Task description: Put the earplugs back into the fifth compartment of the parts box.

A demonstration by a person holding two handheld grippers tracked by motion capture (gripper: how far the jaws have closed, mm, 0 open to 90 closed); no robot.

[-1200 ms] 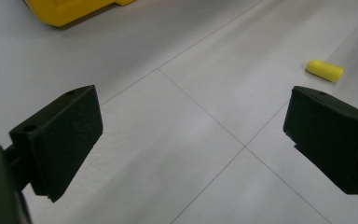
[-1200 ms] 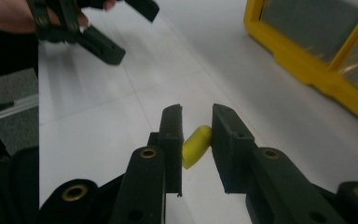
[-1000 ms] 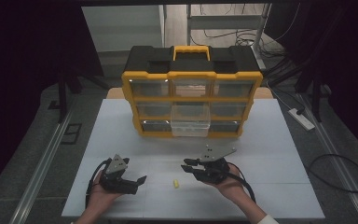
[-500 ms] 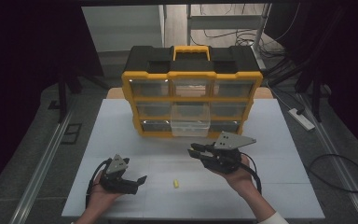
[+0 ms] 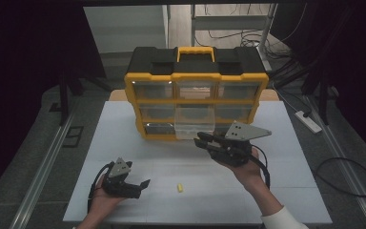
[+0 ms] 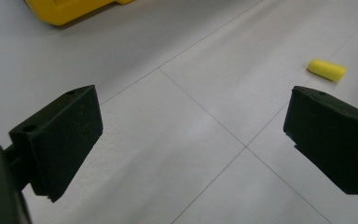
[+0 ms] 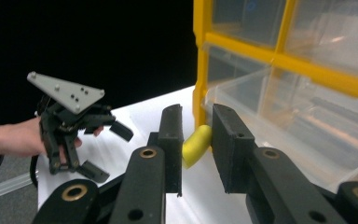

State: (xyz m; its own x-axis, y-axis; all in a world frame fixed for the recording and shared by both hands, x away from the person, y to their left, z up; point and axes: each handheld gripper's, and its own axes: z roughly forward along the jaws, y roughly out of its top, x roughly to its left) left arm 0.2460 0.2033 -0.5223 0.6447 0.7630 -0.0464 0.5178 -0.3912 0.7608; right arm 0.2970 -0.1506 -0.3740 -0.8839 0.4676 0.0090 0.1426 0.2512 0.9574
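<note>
Here the right gripper (image 7: 195, 149) pinches 1 yellow capsule (image 7: 196, 144) near the open drawer (image 5: 194, 126); the left gripper (image 5: 140, 187) rests open.

The white table (image 5: 124, 124) stands on a grey floor (image 5: 33, 143). Behind the table is a metal shelf (image 5: 228, 19); cables (image 5: 348, 171) lie right of the table.
</note>
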